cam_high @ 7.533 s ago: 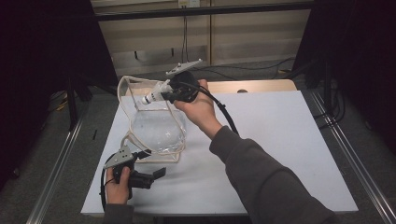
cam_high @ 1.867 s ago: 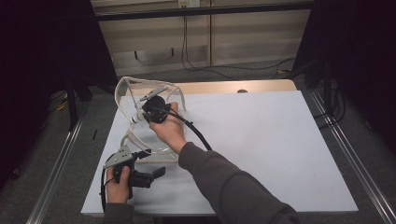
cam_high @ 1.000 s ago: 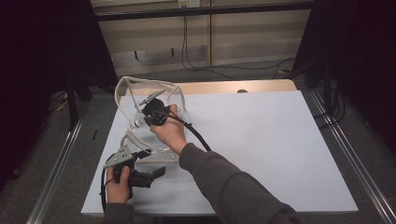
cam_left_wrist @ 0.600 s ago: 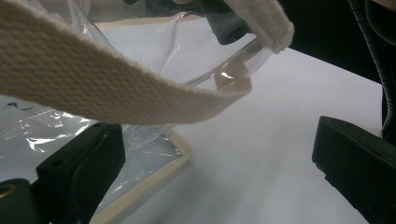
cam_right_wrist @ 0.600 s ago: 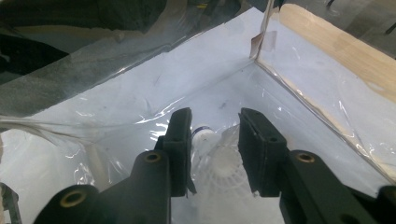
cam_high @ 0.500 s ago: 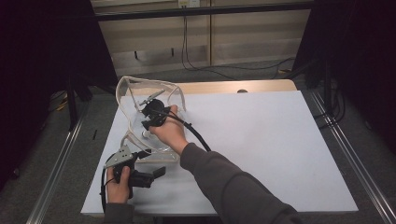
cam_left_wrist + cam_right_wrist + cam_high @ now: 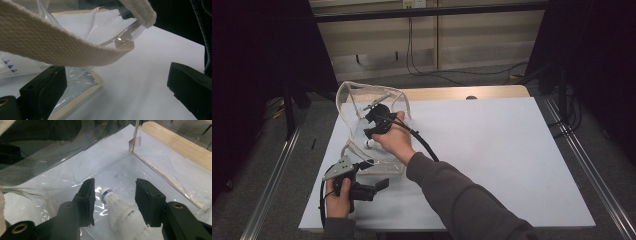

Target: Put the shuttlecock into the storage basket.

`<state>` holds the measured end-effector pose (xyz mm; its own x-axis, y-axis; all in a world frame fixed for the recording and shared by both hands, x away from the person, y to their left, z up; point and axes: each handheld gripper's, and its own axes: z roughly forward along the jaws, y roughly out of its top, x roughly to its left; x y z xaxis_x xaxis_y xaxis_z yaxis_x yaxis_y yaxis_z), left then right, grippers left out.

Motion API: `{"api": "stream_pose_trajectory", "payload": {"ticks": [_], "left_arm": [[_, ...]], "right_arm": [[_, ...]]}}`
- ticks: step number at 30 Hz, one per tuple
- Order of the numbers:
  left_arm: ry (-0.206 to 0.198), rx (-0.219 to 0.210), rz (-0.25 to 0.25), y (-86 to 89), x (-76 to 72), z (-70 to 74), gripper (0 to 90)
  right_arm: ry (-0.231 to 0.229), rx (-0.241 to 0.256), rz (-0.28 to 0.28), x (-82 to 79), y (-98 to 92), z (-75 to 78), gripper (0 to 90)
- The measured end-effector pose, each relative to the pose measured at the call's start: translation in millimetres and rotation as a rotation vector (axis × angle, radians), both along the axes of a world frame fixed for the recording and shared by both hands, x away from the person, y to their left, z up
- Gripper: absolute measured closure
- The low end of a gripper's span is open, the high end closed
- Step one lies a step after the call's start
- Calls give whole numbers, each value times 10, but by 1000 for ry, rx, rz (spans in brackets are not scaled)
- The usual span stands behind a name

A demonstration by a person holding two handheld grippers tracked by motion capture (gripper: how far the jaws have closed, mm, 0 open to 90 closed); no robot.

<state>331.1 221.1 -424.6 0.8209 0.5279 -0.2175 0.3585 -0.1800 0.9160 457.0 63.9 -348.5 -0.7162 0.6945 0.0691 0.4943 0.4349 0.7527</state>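
On the white table (image 7: 512,150), seen from the high view, stands one clear bag (image 7: 357,107) with cream trim, near the far left corner. Your right gripper (image 7: 371,131) reaches down into its open top, your right hand (image 7: 394,142) at the rim, and one black cable loops back along your sleeve. One small white shuttlecock (image 7: 370,144) shows through the plastic just below that gripper. Your left gripper (image 7: 379,184) lies low on the table just in front of the bag, held in your left hand (image 7: 339,200), with one grey plate on top; its jaws stand apart with nothing between them.

Along your left gripper (image 7: 115,92), in its own view, two black jaws sit wide apart over bare white table. One cream strap (image 7: 50,42) of the bag crosses the top of the view above them, untouched. The bag's clear wall and cream bottom edge lie beside the left-hand jaw; you cannot tell whether that jaw touches it.

Inside the bag, your right gripper view shows your right gripper (image 7: 115,195) with two jaws parted. One shuttlecock (image 7: 120,210) lies on the bag's floor between them, its cork tip with a blue band pointing away from the camera, its white skirt toward it. Neither jaw presses on it: a gap shows on each side.
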Motion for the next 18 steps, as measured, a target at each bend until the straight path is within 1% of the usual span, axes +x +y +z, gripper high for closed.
{"api": "stream_pose_trajectory", "payload": {"ticks": [2, 4, 5, 6, 11, 14, 15, 18], "left_arm": [[1, 0, -2, -2, 1, -1, 27], [1, 0, -1, -2, 1, -1, 27], [0, 0, -2, -1, 2, -1, 27], [-1, 3, 8, -3, -2, -1, 27], [1, -2, 9, -9, -2, -1, 27], [3, -3, 2, -5, 1, 0, 27], [1, 0, 12, -9, -2, 1, 27], [1, -1, 11, -15, 0, 1, 27]], "right_arm": [[-1, 4, 2, -5, -12, 18, 491], [4, 20, 0, -8, -23, 38, 480], [3, 18, 4, -10, -28, 47, 478], [5, 19, 5, -16, -29, 54, 472], [-4, 33, 5, -42, -50, 122, 459], [-15, 35, 15, -66, -67, 178, 439], [-16, 38, 15, -74, -73, 197, 428], [-20, 38, 21, -96, -93, 246, 401]]}}
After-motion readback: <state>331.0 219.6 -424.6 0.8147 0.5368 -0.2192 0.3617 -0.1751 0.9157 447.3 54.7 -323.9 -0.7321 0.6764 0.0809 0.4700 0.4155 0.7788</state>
